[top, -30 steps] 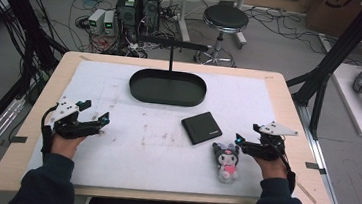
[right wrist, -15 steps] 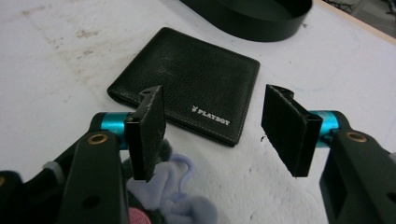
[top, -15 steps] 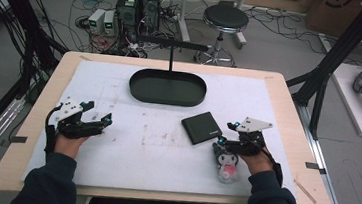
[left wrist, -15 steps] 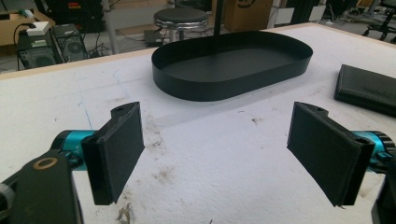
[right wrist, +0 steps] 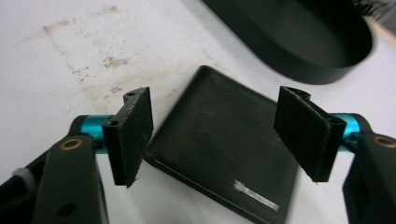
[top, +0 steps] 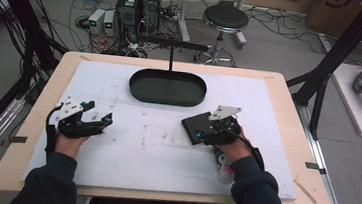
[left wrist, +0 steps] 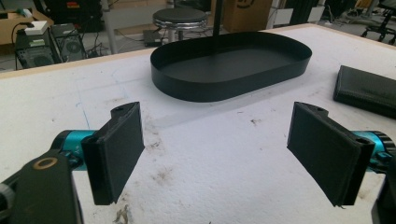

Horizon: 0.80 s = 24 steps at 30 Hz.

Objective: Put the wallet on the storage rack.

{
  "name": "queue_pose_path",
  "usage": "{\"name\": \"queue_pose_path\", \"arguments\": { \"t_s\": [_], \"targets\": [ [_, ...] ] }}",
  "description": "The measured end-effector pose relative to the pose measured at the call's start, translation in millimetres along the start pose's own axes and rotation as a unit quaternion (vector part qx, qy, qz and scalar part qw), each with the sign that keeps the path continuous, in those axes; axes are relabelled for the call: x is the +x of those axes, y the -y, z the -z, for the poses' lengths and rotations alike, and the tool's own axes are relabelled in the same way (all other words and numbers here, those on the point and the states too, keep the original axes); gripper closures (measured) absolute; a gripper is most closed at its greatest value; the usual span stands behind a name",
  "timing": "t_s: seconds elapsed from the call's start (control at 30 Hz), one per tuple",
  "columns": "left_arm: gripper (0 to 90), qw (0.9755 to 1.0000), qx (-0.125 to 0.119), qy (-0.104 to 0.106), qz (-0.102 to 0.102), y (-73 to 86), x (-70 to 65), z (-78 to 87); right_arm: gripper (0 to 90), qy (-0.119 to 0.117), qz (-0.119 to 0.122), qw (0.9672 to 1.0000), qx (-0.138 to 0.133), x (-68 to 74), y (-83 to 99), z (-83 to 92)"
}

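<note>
While the right gripper [top: 205, 130] hovers over the black wallet [right wrist: 229, 158] right of centre in the high view, its jaws stand apart on either side of the wallet's near edge without pressing on it (they have just been opening again). That wallet lies flat on the white mat [top: 129, 152], just below and right of the black oval tray [top: 168, 87]. At the left of the frame, the left gripper [top: 98, 120] rests on the mat, jaws wide apart and holding nothing. A small plush toy [top: 224, 167] lies under the right forearm.
</note>
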State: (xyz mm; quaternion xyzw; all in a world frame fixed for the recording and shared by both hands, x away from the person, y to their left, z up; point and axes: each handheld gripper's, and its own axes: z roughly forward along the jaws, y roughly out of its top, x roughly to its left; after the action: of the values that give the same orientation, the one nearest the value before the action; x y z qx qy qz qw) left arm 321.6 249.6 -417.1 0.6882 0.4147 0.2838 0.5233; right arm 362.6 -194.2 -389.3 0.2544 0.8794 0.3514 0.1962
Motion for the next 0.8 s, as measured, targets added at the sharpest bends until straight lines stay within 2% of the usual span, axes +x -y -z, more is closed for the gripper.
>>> {"name": "queue_pose_path", "arguments": {
  "t_s": [0.03, 0.07, 0.17, 0.3, 0.33, 0.47, 0.6, 0.73, 0.8],
  "targets": [
    [18.3, 1.0000, 0.000, 0.000, 0.000, 0.0, 0.0, 0.0, 27.9, 0.000, 0.000, 1.0000, 0.000, 0.0, 0.0, 0.0],
    [18.3, 1.0000, -0.001, -0.001, 0.002, 0.0, 0.0, 0.2, 27.4, -0.002, 0.010, 0.9997, 0.022, 6.5, -3.0, -11.3],
    [18.3, 1.0000, -0.001, -0.003, 0.003, 0.2, 1.1, 1.0, 27.9, 0.000, 0.019, 0.9988, 0.045, 14.0, -8.0, -25.0],
    [18.2, 1.0000, 0.000, -0.005, 0.004, 0.5, 2.4, 1.1, 28.7, 0.001, 0.021, 0.9985, 0.051, 14.4, -13.0, -30.5],
    [18.3, 1.0000, 0.000, -0.005, 0.005, 0.8, 2.5, 1.1, 30.4, -0.005, 0.012, 0.9980, 0.062, 13.4, -14.6, -33.8],
    [18.3, 1.0000, 0.001, -0.005, 0.006, 0.8, 2.3, 0.6, 33.4, -0.013, 0.006, 0.9972, 0.074, 11.0, -15.9, -37.1],
    [18.3, 0.9999, 0.000, -0.007, 0.007, 0.8, 2.4, 1.3, 33.1, -0.026, -0.030, 0.9978, 0.054, 3.6, -19.8, -30.1],
    [18.3, 1.0000, 0.001, -0.007, 0.007, 0.8, 2.4, 1.1, 33.7, -0.030, -0.034, 0.9972, 0.059, 3.8, -22.9, -28.7],
    [18.3, 1.0000, 0.000, -0.006, 0.007, 0.7, 2.1, 0.8, 35.6, -0.035, -0.040, 0.9959, 0.073, 8.3, -27.6, -32.7]
  ]
}}
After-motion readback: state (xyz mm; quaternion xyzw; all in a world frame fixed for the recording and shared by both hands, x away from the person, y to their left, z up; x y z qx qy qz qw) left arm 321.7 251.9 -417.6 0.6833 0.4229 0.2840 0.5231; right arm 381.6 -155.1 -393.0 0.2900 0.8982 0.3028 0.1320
